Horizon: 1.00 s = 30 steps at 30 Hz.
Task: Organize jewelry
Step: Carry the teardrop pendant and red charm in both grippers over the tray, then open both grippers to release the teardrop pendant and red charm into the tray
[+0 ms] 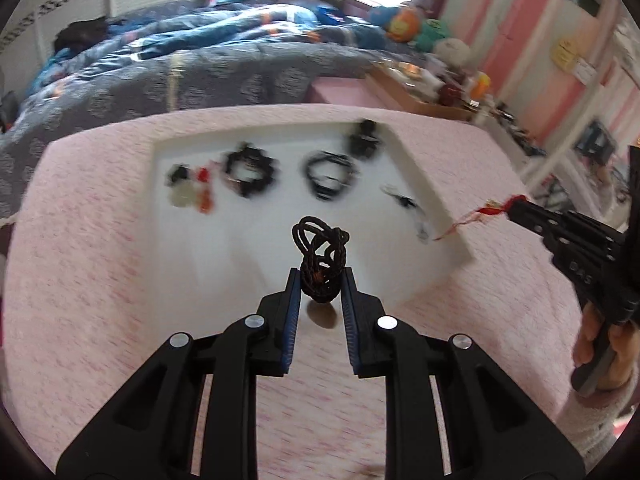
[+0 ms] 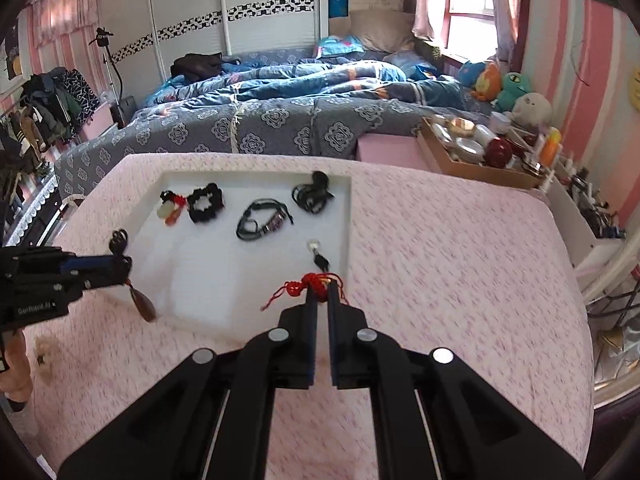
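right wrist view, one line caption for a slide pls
Right gripper pinching a red knotted cord at the white tray edge.

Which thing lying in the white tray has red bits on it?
The charm bunch in the white tray's far left corner. It mixes black, red and pale pieces, while the scrunchie and cord bracelets beside it are black.
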### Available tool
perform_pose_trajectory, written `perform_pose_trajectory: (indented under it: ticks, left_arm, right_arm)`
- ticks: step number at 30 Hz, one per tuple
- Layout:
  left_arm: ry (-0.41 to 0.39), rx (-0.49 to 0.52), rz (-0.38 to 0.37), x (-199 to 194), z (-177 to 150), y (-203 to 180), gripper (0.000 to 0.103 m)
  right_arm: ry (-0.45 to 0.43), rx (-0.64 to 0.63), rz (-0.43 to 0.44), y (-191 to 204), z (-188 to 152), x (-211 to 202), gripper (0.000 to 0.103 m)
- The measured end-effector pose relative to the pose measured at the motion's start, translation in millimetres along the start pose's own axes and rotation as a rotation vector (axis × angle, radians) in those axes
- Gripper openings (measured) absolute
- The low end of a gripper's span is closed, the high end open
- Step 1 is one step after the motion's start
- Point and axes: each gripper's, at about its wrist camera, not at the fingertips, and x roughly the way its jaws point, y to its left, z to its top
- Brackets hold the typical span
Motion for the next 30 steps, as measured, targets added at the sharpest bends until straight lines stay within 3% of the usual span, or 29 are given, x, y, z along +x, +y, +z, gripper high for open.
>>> perform_pose_trajectory:
  ticks: [6, 13, 22, 30]
  left_arm:
    - [0.026, -0.077, 0.089, 29, 21, 53, 0.019]
    - [0.022, -0.138, 0.127, 47, 35, 92, 0.019]
    - [0.058, -0.125, 0.169, 69, 38, 98, 0.019]
    - [0.092, -0.124, 0.194, 79, 36, 100, 0.020]
  right_arm:
    - [0.038, -0.002, 0.016, 19, 22, 43, 0.004]
    - [0.087, -0.007, 0.008, 36, 34, 89, 0.004]
    - [0.182, 0.013, -0.035, 35, 32, 141, 0.004]
    - [0.235, 0.029, -0.058, 27, 27, 160, 0.006]
